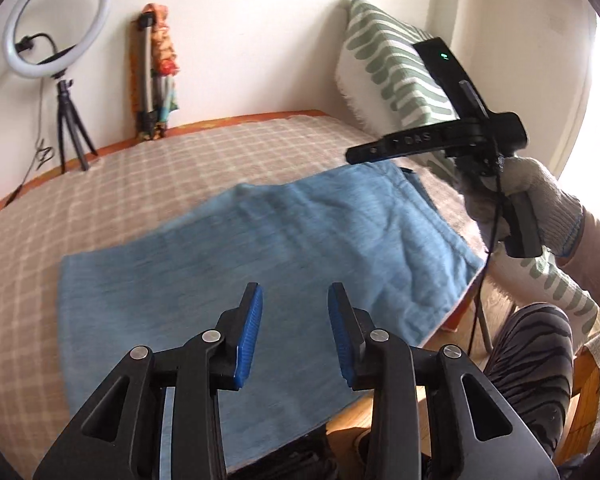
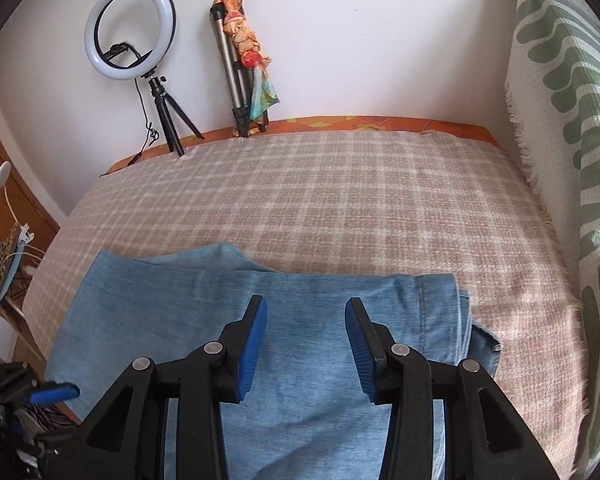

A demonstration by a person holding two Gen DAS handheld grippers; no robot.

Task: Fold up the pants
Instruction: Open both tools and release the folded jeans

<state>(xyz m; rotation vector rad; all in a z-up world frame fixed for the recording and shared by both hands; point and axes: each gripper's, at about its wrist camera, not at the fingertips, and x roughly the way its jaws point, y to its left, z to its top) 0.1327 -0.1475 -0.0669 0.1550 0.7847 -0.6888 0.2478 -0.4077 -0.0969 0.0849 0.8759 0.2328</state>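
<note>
Blue pads (image 1: 249, 334) sit on the fingers of the left gripper (image 1: 296, 334). They are spread wide and hold nothing. Just past them, below, lie the pants (image 1: 260, 248).

The right gripper (image 2: 306, 346) has its fingers wide apart too, with nothing between them. It hangs over the pants (image 2: 284, 320) and does not touch them. From the left camera, the right gripper (image 1: 432, 144) shows from the side. A hand in a white glove (image 1: 516, 200) holds it up over the far right end of the pants.

The pants are blue and folded flat, one layer on top of another. They lie on the checked blanket (image 2: 340, 200) near the front edge of the bed. Their long side runs left to right along that edge. At the right end the edges of the layers stack up, and a bit of the lower layer sticks out.

Farther back, a ring light (image 2: 130, 28) on a small tripod stands by the wall. Beside it leans a folded tripod (image 2: 236, 76) with a bright cloth tied on. A white and green patterned cover (image 2: 560, 120) rises at the right side of the bed.
</note>
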